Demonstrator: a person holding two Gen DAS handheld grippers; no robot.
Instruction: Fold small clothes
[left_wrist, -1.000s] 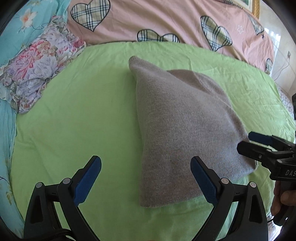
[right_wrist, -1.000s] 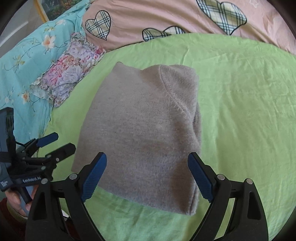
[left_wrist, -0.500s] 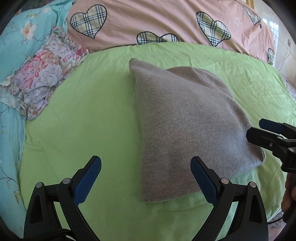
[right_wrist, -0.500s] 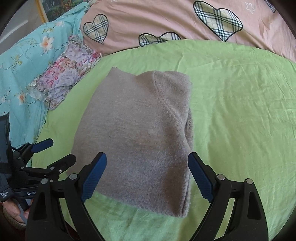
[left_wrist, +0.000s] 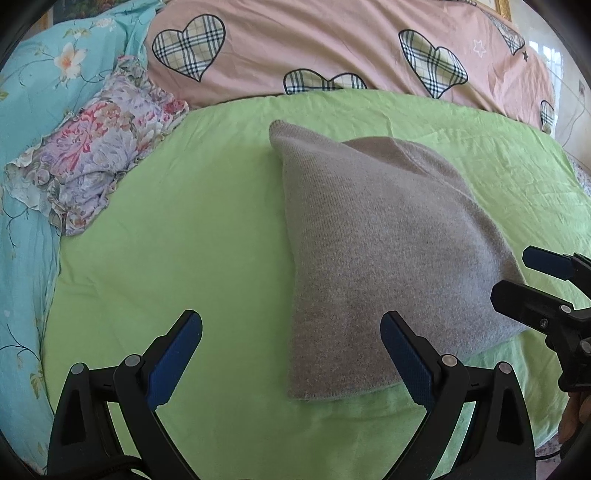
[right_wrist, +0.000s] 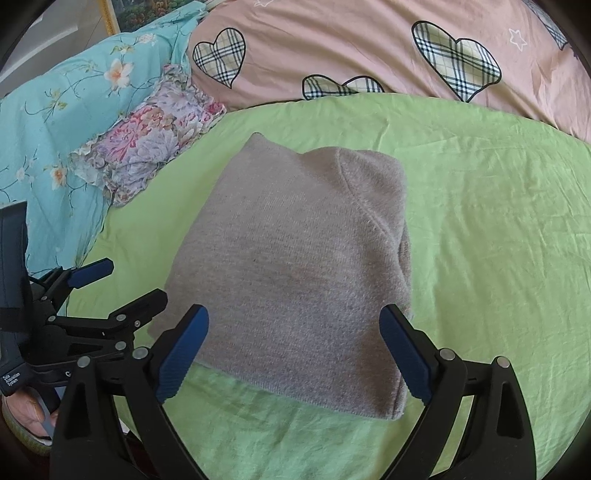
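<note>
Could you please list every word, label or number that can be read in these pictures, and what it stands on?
"Data ... System": small white print on the left gripper's black body, in the right wrist view; the middle word is too blurred to read.
"G": a cut-off white letter on the same gripper, the rest hidden.
Nothing else bears readable text.

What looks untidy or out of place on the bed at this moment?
Little stands out. The folded grey knit garment lies flat on the green sheet, turned at an angle to it, with one far corner poking out. A crumpled floral cloth sits at the sheet's edge. Both hand-held grippers are open.
</note>
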